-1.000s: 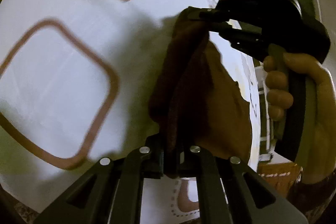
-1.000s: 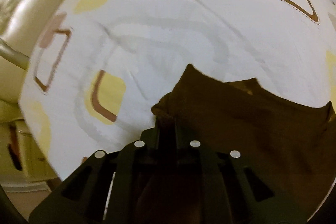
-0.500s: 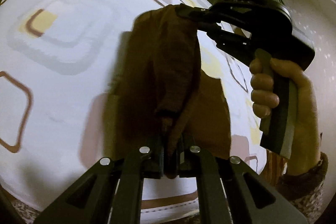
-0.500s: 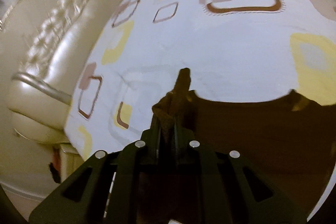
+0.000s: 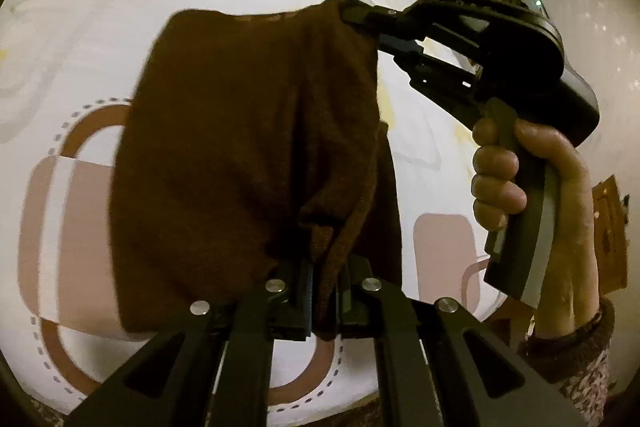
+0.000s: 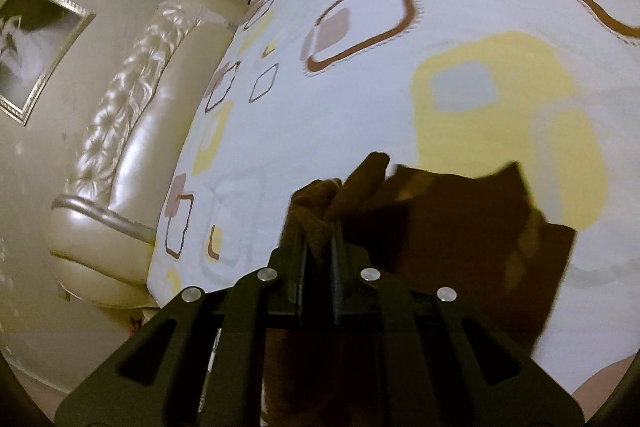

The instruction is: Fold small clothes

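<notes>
The brown garment (image 5: 248, 155) hangs in the air above the bed sheet (image 5: 80, 27), pinched at two corners: the left gripper (image 5: 320, 291) is clenched on a bunched bit of its near edge, and the right gripper (image 5: 360, 17), seen across from it in the left wrist view, is clamped on the far upper corner, the person's right hand (image 5: 520, 179) wrapped around its handle. In the right wrist view the right gripper (image 6: 318, 247) likewise has a wad of brown cloth squeezed between its jaws, with the rest of the garment (image 6: 460, 227) trailing off to the right over the patterned sheet (image 6: 360, 107). Compared with a second ago, the cloth has opened out: it was a narrow, twisted hank between the two grippers, and now it spreads as a broad panel with its top edge pulled nearly straight between them. The background has also swung, so that the padded headboard (image 6: 132, 107) and a framed picture (image 6: 36, 51) on the wall come into the right wrist view, which suggests both hands have carried the piece sideways over the bed while turning it. For the task this probably means the garment is being shaken out and squared up; it is not yet laid flat, and no fold is visible so far. Lowering it onto the sheet without letting the loose lower edge curl under looks like the next concern.
</notes>
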Demonstrator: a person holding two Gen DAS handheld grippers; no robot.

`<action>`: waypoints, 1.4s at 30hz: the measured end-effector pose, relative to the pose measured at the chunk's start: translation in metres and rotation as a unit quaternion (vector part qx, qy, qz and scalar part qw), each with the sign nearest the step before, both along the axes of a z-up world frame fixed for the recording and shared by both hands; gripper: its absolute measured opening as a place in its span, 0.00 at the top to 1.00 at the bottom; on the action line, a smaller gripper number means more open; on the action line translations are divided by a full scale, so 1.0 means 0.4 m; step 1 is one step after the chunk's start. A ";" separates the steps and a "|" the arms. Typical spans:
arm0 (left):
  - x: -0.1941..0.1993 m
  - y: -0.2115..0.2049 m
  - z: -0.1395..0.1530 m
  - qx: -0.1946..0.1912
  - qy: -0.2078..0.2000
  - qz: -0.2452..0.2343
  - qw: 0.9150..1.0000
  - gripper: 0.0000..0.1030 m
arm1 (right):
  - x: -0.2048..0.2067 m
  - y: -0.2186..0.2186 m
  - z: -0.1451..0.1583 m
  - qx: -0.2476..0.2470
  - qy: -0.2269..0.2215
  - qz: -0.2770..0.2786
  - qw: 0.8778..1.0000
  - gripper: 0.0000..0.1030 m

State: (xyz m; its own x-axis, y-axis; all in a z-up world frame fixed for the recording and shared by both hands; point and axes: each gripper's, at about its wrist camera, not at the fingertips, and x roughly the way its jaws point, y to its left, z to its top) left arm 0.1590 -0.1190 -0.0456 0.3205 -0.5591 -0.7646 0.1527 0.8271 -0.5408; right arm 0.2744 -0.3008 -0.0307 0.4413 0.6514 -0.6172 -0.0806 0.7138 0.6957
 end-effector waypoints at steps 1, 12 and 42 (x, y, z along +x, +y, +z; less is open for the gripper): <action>0.004 -0.020 -0.006 0.007 -0.001 -0.004 1.000 0.93 | -0.001 -0.021 -0.010 0.006 0.001 -0.004 1.000 0.91; 0.025 -0.130 -0.045 0.037 0.009 -0.032 0.999 0.93 | -0.018 -0.185 -0.123 0.055 0.020 -0.051 0.997 0.92; -0.033 -0.238 -0.067 0.107 -0.021 -0.042 0.993 0.89 | -0.027 -0.260 -0.256 0.100 0.048 -0.089 0.990 0.95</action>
